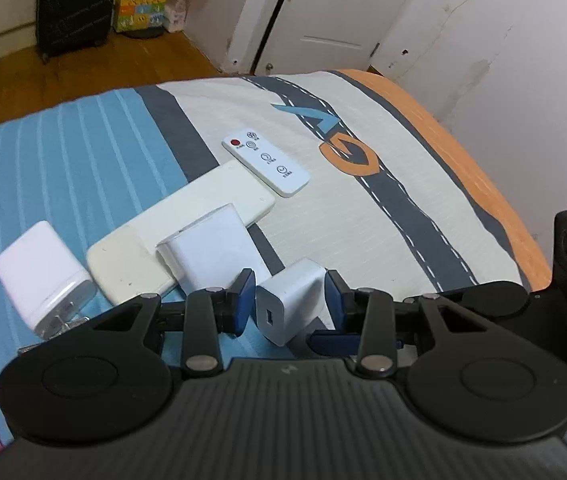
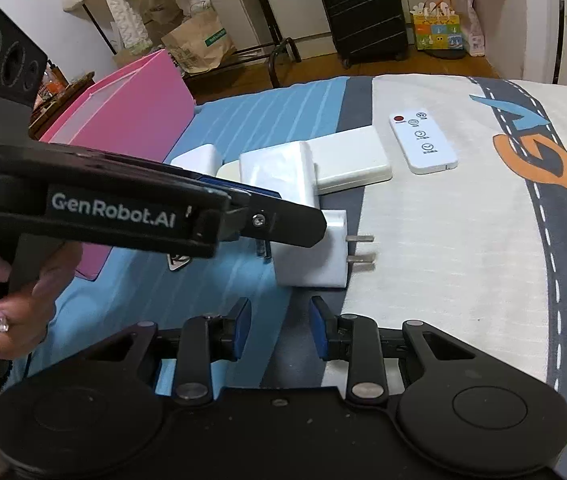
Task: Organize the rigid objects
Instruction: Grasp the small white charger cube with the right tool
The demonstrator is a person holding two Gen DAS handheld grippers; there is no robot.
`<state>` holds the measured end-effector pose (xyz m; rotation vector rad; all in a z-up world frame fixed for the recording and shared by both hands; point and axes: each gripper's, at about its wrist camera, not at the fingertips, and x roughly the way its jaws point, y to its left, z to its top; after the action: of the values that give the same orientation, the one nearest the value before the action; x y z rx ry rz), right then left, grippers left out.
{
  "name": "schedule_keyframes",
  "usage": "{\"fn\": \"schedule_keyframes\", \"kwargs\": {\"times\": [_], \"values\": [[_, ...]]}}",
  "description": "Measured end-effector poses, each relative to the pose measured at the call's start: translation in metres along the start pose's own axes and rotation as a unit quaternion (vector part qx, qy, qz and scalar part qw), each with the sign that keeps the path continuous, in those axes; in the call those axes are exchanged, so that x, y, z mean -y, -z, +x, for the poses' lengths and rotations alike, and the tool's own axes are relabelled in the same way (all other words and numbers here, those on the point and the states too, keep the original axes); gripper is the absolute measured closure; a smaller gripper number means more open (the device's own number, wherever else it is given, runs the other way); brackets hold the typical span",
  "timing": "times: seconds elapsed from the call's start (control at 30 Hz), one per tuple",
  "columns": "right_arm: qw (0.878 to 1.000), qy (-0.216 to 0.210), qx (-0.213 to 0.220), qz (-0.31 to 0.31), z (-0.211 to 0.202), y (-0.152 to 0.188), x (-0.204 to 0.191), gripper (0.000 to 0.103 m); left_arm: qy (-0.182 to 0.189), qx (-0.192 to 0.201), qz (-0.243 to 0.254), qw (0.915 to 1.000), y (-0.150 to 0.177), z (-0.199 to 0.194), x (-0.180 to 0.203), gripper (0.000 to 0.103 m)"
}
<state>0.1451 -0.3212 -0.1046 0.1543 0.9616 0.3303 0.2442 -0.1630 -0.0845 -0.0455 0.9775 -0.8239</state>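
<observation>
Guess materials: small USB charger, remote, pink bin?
Small USB charger: likely glossy white hard plastic, sheen on faces, metal prongs. Remote: matte white plastic, printed buttons. Pink bin: probably thin plastic or coated board; flat, even colour.

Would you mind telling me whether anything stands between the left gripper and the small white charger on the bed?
Nothing visible does. The small white charger already sits between the fingers of the left gripper. The larger adapter lies just beyond it, not in the way.
</observation>
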Motion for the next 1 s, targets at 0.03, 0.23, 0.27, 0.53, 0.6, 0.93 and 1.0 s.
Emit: {"fn": "schedule_keyframes", "kwargs": {"times": [0.03,0.23,0.27,0.53,0.6,0.93,1.0], "values": [[1.000,0.001,0.003,0.004,-0.001,0.000,0.001,0.067,0.007,-0.007,-0.006,0.9999,-0.001,0.001,-0.001,0.066],[1.000,0.004,0.009,0.025,-0.004,0.002,0.005,0.060,0.070,-0.043,-0.078,0.9936,0.000,0.004,-0.016,0.066],[1.000,0.006,0.010,0.025,-0.005,0.002,0.004,0.055,0.080,-0.047,-0.089,0.9918,0.001,0.004,-0.017,0.066],[0.998,0.012,0.034,0.048,-0.016,0.006,0.013,0.040,0.109,-0.074,-0.133,0.9823,0.010,0.018,-0.013,0.066],[0.998,0.023,0.032,0.050,-0.013,0.006,0.016,0.040,0.125,-0.072,-0.158,0.9768,0.011,0.021,-0.016,0.066],[0.993,0.108,0.032,-0.032,0.000,0.009,-0.011,0.034,0.051,-0.074,-0.170,0.9814,0.018,0.023,-0.021,0.062],[0.988,0.138,0.033,-0.057,0.006,0.013,-0.016,0.036,0.055,-0.070,-0.170,0.9815,0.019,0.025,-0.019,0.062]]}}
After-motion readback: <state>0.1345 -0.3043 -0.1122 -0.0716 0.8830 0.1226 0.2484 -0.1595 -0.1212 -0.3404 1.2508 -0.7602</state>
